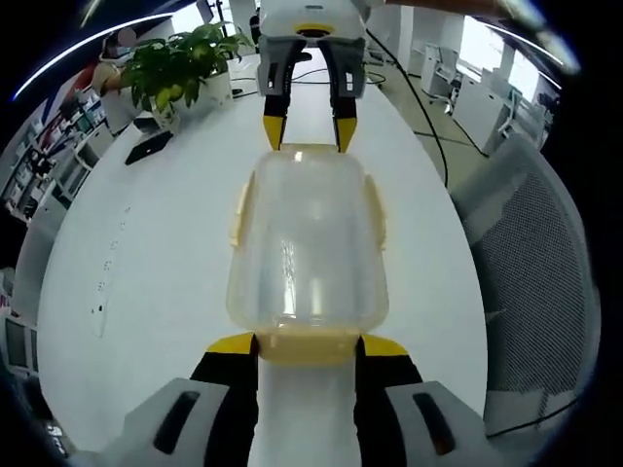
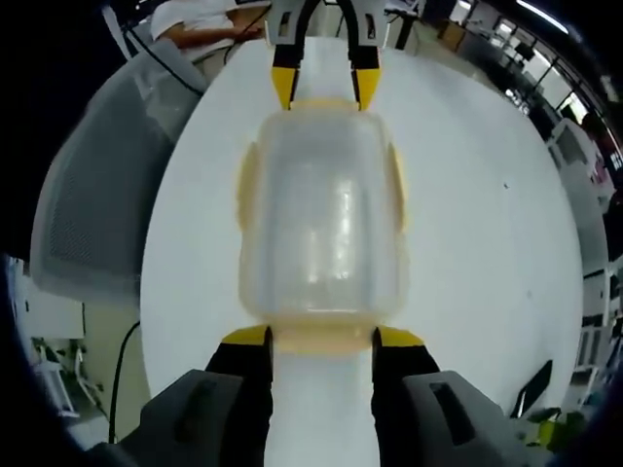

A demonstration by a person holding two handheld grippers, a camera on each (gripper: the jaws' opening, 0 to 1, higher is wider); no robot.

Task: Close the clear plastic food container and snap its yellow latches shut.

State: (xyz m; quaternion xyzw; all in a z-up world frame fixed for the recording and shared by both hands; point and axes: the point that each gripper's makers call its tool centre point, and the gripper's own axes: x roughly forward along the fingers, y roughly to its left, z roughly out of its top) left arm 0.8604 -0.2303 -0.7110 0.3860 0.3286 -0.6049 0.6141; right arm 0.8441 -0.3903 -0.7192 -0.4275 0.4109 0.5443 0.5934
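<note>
The clear plastic container (image 1: 307, 243) lies lengthwise on the white table (image 1: 146, 253) with its lid on, between my two grippers, which face each other. Pale yellow side latches (image 1: 237, 209) (image 1: 376, 209) show on its long sides. My left gripper (image 1: 309, 345) is open, its yellow tips flanking the near end latch (image 1: 307, 347). My right gripper (image 1: 310, 126) stands open at the far end. In the right gripper view the container (image 2: 321, 214) has my right gripper (image 2: 321, 339) open around its near end latch (image 2: 321, 341), and my left gripper (image 2: 324, 89) open at the far end.
A potted plant (image 1: 180, 68) and a flat black item (image 1: 148, 146) sit at the table's far left. A grey mesh chair (image 1: 531, 263) (image 2: 97, 195) stands beside the table. A person in white (image 2: 195, 19) sits beyond the table edge. Cables trail on the floor (image 1: 428, 117).
</note>
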